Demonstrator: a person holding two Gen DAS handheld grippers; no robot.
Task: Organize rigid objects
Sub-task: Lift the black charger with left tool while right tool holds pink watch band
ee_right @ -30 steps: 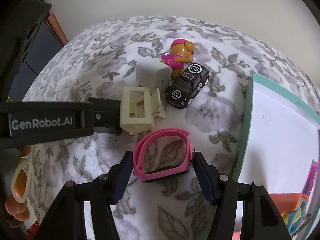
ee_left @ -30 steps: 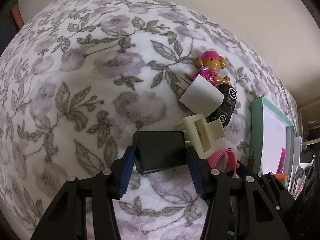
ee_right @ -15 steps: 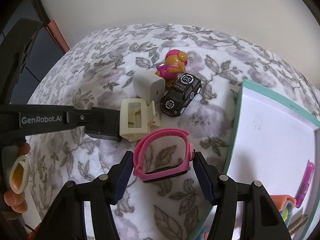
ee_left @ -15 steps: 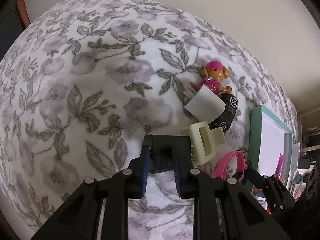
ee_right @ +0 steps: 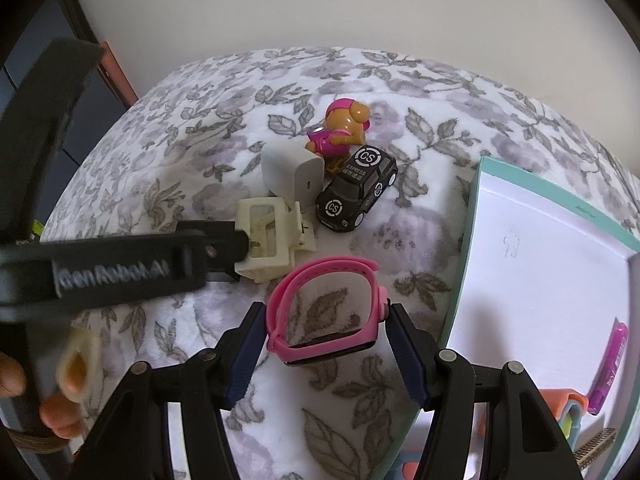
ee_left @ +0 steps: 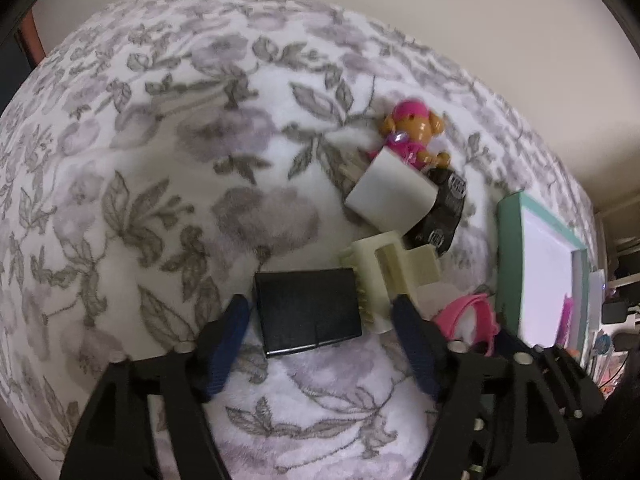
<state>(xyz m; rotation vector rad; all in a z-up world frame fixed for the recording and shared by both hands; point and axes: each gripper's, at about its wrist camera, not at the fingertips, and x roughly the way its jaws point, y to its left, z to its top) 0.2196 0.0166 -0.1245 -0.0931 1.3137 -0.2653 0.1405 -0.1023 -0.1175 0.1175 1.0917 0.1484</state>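
Observation:
A flat black box [ee_left: 308,312] lies on the floral blanket [ee_left: 160,160], touching a cream hair claw clip [ee_left: 392,268]. My left gripper [ee_left: 320,324] straddles both; its jaws are opening, and neither pad presses on the box. My right gripper [ee_right: 324,340] is shut on a pink watch [ee_right: 324,308], just above the blanket. Behind the clip [ee_right: 268,240] sit a white charger cube [ee_right: 292,172], a black toy car [ee_right: 356,192] and a pink puppy figure [ee_right: 344,128]. The left gripper's finger [ee_right: 216,240] reaches in from the left.
A teal-rimmed box [ee_right: 472,240] with a white inside lies at the right, holding a pink marker [ee_right: 608,364] and an orange piece [ee_right: 568,400]. A pale wall stands behind the blanket. A person's fingers [ee_right: 12,376] show at lower left.
The left jaws, pinched narrow on the black box half a second ago, have spread wide, and the box now lies flat. The right gripper still holds the pink watch in the same spot.

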